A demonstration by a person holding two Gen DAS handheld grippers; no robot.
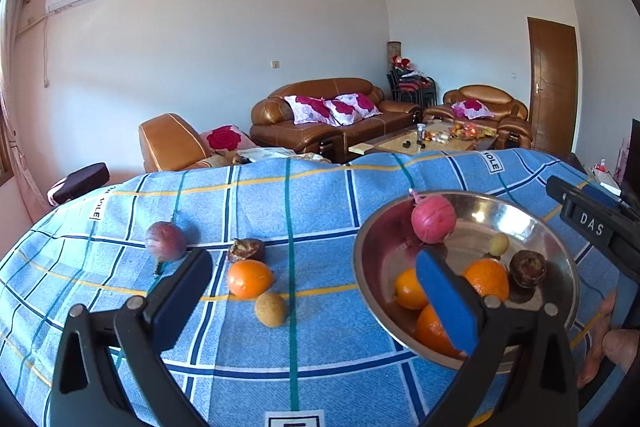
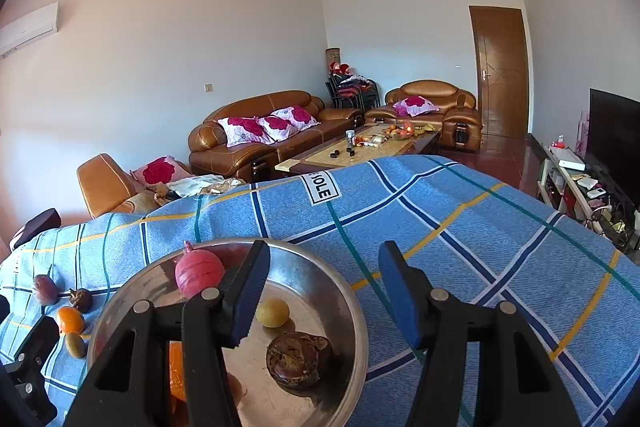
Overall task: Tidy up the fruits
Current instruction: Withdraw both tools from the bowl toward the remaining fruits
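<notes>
Left wrist view: left tongs wide, empty; right tongs part-open, empty. Bowl w/ approx six fruits; four left between/beside left tongs, incl. orange.

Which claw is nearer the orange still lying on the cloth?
Left. The left claw stands open right by the orange; the right claw is beyond the bowl.

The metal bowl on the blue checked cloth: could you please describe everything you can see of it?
The metal bowl is round, shallow and shiny, apparently stainless steel, resting upright on the blue checked cloth. It holds a pink-red round fruit, three oranges, a small yellow fruit and a dark wrinkled fruit. No fingers visibly touch it; the right gripper hovers open above its rim.
</notes>
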